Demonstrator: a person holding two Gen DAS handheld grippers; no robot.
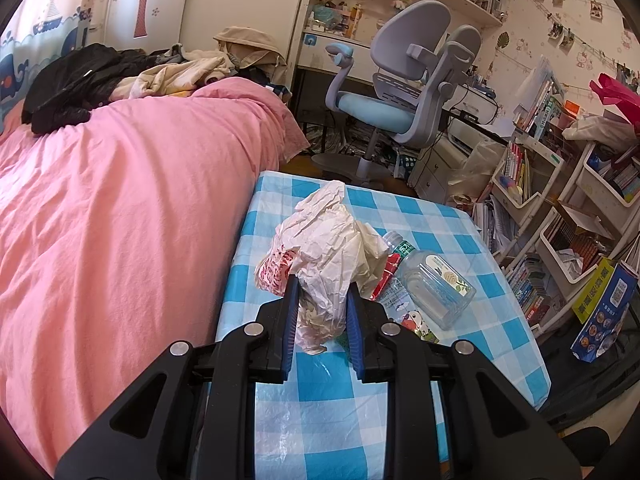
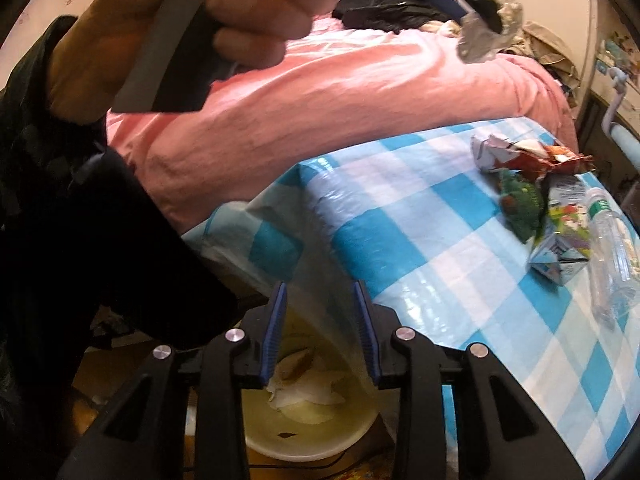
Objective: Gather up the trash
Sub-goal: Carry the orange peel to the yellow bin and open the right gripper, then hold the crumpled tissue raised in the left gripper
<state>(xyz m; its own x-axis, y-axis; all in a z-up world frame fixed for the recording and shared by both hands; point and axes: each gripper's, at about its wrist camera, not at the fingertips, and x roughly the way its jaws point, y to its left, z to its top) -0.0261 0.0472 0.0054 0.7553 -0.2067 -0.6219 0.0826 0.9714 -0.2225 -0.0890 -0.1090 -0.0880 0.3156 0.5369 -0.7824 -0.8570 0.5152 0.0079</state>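
My left gripper (image 1: 321, 292) is shut on a crumpled white plastic bag (image 1: 328, 248) with red print, held above the blue-checked table (image 1: 320, 380). A clear plastic bottle (image 1: 434, 280) lies on the table to its right; it also shows in the right wrist view (image 2: 612, 248). Crumpled wrappers (image 2: 528, 160), a green wrapper (image 2: 522, 204) and a flattened carton (image 2: 564, 236) lie on the table. My right gripper (image 2: 320, 292) is open and empty over a pale bin (image 2: 312, 428) holding paper scraps, below the table's edge. The left gripper with its bag (image 2: 488, 32) shows at the top.
A bed with a pink duvet (image 1: 120, 200) lies left of the table, with dark clothes (image 1: 76, 84) piled on it. A grey-blue desk chair (image 1: 404, 88) stands beyond the table. Crowded bookshelves (image 1: 560, 220) line the right side.
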